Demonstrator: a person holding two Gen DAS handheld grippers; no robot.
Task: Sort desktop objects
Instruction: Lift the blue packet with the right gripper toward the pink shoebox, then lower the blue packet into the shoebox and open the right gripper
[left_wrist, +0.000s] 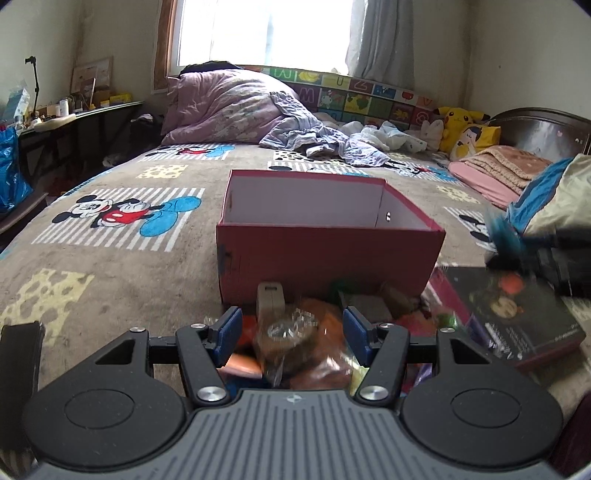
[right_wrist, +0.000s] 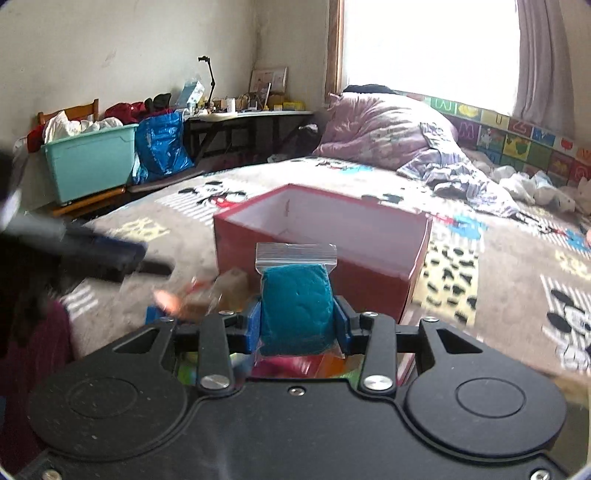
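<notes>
An open red cardboard box (left_wrist: 325, 251) stands on the bed; it also shows in the right wrist view (right_wrist: 369, 273). My left gripper (left_wrist: 291, 334) is open above a pile of small objects, with a roll of brown tape (left_wrist: 286, 341) in a clear bag between its fingers. My right gripper (right_wrist: 297, 323) is shut on a zip bag of teal clay (right_wrist: 295, 306), held in front of the box. The right gripper shows blurred at the right edge of the left wrist view (left_wrist: 517, 240).
A dark book (left_wrist: 517, 317) lies right of the pile. The bed has a Mickey Mouse blanket (left_wrist: 118, 214), a purple duvet (left_wrist: 229, 107) and folded pink blankets (left_wrist: 498, 170). A teal bin (right_wrist: 92, 162) and blue bag (right_wrist: 162, 147) stand by the desk.
</notes>
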